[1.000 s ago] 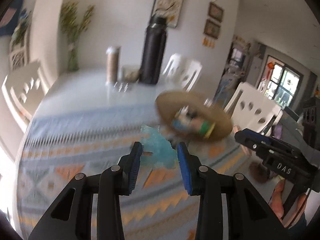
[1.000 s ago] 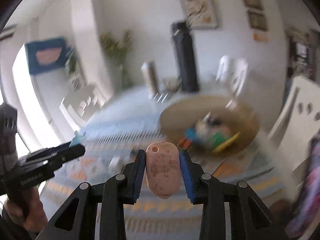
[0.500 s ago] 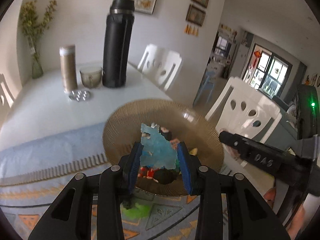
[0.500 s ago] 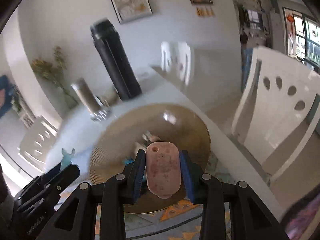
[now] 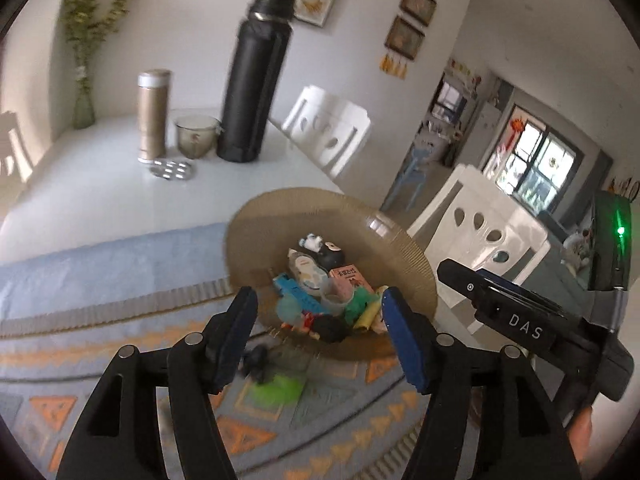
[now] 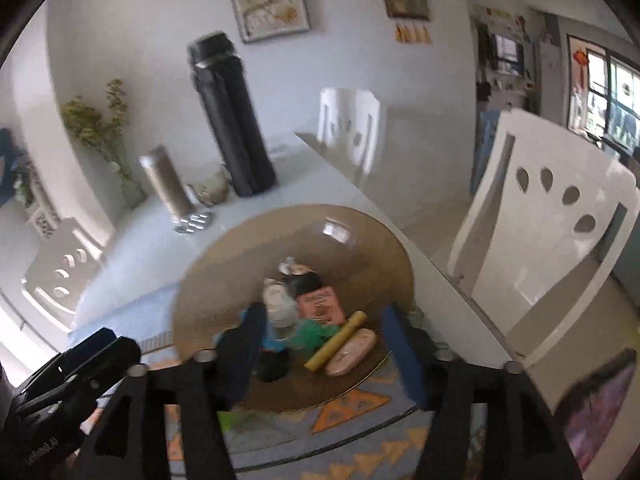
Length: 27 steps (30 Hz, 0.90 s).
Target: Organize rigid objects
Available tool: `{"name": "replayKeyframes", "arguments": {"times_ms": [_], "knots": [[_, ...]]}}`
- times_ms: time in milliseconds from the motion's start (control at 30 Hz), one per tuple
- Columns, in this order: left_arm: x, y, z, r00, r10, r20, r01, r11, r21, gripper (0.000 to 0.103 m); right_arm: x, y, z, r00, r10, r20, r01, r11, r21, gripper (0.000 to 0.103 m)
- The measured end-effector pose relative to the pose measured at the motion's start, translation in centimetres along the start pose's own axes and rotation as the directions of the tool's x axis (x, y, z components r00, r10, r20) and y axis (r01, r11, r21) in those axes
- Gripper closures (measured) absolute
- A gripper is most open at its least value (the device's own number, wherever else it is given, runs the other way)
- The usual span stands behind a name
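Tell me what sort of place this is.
Most likely a home dining room. White dining chairs stand around a white table with a patterned cloth, framed pictures hang on the wall, and a vase of dried stems sits in the corner.

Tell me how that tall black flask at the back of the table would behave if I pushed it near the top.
The tall black flask stands upright and narrow, so a high push would probably tip it, not slide it. Its smooth wall may slip between fingers. It looks rigid; how full it is cannot be seen.
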<state>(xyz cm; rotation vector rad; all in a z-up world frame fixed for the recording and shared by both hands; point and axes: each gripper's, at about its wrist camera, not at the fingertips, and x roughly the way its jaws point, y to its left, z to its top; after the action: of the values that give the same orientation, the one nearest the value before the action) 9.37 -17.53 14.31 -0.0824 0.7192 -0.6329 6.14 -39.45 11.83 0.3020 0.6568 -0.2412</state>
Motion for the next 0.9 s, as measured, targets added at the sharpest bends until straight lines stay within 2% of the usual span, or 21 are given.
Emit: {"name": "replayKeyframes", "arguments": {"times_ms": [167,233,300,367,467,567,667,733,800,900], "knots": [[-7.4,1.7,-3.5,0.989,0.132,0.063,-0.131,0.991,-0.009,0.036,-3.6,4.5,-3.4,0.987,0.158,-0.038,-0.161,0.981,-0.108,0.039],[-9.6,3.1,-5.3,0.981,0.189,0.05,-0.186,0.981,-0.059,0.036,-4.3,6.6,-5.7,0.977,0.199,-0.072,-0.208,0.964,-0.164,0.037],[-11.5,5.3,-7.4,0.98,0.201,0.009,-0.197,0.968,-0.154,0.036,-4.2,9.2,-9.0,0.96,0.248,-0.13,-0.273,0.933,-0.234,0.037],[-13.0,7.1,-10.0,0.97,0.244,0.015,-0.235,0.949,-0.211,0.036,-3.6,11.2,-11.6,0.955,0.248,-0.16,-0.286,0.912,-0.292,0.037],[-12.9,9.1,-13.5,0.929,0.371,-0.003,-0.363,0.908,-0.206,0.036,-2.7,13.6,-15.4,0.954,0.257,-0.151,-0.296,0.877,-0.379,0.037],[-11.3,10.8,-16.5,0.902,0.43,-0.022,-0.427,0.886,-0.179,0.036,-1.3,15.1,-18.5,0.957,0.256,-0.137,-0.29,0.84,-0.458,0.037],[-10.0,11.9,-18.1,0.903,0.428,-0.039,-0.426,0.881,-0.203,0.036,-0.4,15.7,-19.5,0.966,0.212,-0.148,-0.258,0.819,-0.512,0.037],[-9.9,12.2,-18.3,0.901,0.429,-0.055,-0.431,0.877,-0.215,0.036,0.0,15.5,-19.4,0.964,0.213,-0.157,-0.264,0.82,-0.509,0.033],[-10.2,12.3,-18.3,0.899,0.436,-0.039,-0.434,0.874,-0.218,0.036,0.3,15.5,-19.5,0.963,0.205,-0.173,-0.265,0.821,-0.505,0.027],[-10.0,12.5,-18.7,0.902,0.427,-0.061,-0.429,0.874,-0.226,0.036,0.7,15.8,-19.9,0.966,0.181,-0.187,-0.253,0.818,-0.517,0.025]]}}
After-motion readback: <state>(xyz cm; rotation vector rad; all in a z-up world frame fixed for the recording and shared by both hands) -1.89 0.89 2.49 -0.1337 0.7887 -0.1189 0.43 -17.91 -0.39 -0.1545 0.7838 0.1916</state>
